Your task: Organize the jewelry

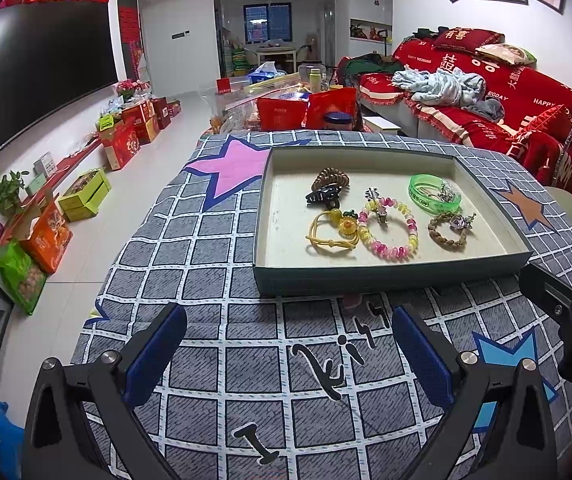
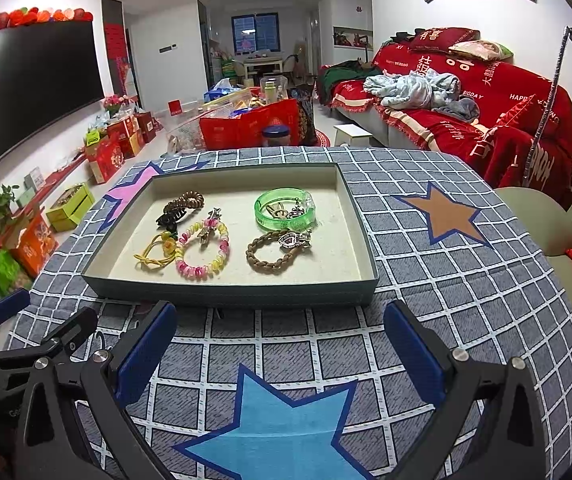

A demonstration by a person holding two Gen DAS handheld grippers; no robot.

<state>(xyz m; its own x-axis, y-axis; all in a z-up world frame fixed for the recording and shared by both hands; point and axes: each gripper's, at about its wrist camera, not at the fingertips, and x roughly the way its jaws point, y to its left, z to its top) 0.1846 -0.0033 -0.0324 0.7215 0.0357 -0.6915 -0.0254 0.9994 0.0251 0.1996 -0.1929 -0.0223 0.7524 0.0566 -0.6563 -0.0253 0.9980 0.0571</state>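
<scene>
A shallow grey-green tray [image 1: 390,279] [image 2: 230,294] lies on the checked tablecloth. In it lie a green bangle [image 1: 433,193] [image 2: 284,210], a pink-yellow bead bracelet [image 1: 390,227] [image 2: 202,250], a braided brown bracelet with a charm [image 1: 448,231] [image 2: 274,250], a yellow hair tie [image 1: 330,230] [image 2: 156,254], a black claw clip [image 1: 323,197] [image 2: 172,216] and a brown coil tie [image 1: 330,176] [image 2: 185,201]. My left gripper [image 1: 288,340] is open and empty in front of the tray. My right gripper [image 2: 280,334] is open and empty, also just in front.
The tablecloth [image 1: 206,240] has pink, brown and blue stars. A red-covered sofa [image 1: 506,92] stands at the right, a TV [image 1: 38,68] and gift boxes [image 1: 126,136] at the left. The right gripper shows at the left wrist view's right edge [image 1: 566,304].
</scene>
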